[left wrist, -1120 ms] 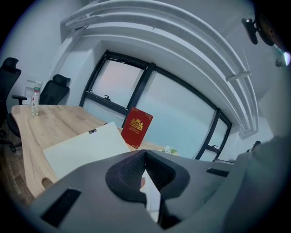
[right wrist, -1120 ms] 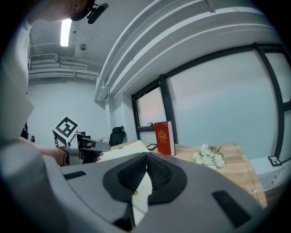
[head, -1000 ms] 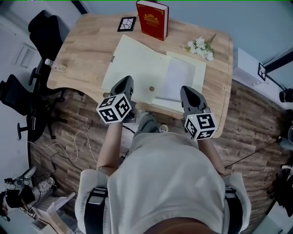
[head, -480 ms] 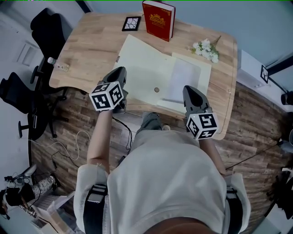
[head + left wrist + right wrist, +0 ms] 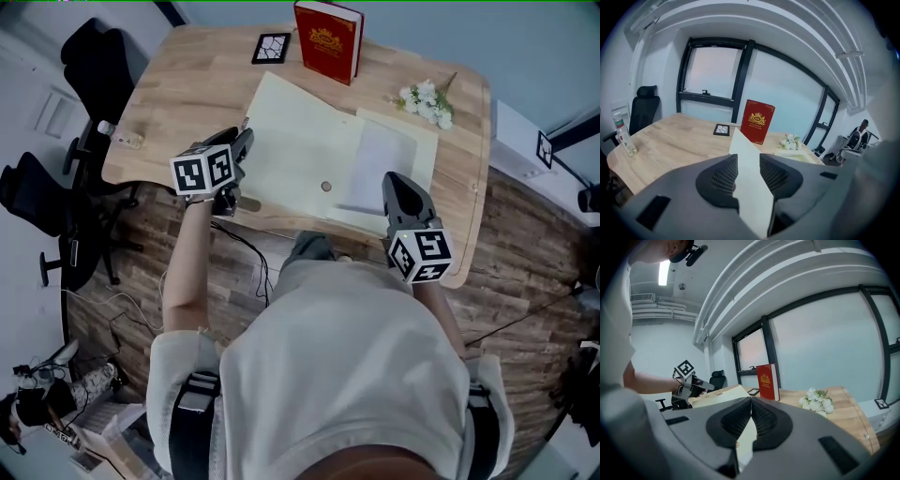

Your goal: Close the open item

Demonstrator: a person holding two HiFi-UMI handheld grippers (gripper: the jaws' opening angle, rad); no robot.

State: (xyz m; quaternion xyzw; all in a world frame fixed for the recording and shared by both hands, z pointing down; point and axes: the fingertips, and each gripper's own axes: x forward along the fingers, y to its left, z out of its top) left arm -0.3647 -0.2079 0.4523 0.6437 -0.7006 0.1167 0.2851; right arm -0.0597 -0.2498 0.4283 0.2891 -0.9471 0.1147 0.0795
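Note:
A cream folder (image 5: 300,141) lies open on the wooden desk (image 5: 187,94), a white sheet (image 5: 380,155) in its right half. My left gripper (image 5: 242,142) is at the folder's left edge. Its jaws have just been opening, and in the left gripper view (image 5: 748,161) they stand apart with the folder's (image 5: 740,143) raised edge running between them, untouched by the pads. My right gripper (image 5: 394,181) rests at the folder's near right part. In the right gripper view (image 5: 751,403) its jaws meet, with the folder (image 5: 719,395) beyond them.
A red book (image 5: 328,39) stands at the desk's far edge beside a black tile (image 5: 271,47). White flowers (image 5: 427,101) lie at the far right, a small bottle (image 5: 120,137) at the left edge. Black office chairs (image 5: 56,197) stand on the floor to the left.
My left gripper has moved left and further onto the desk, from the folder's near edge to its left edge. The right gripper has stayed put.

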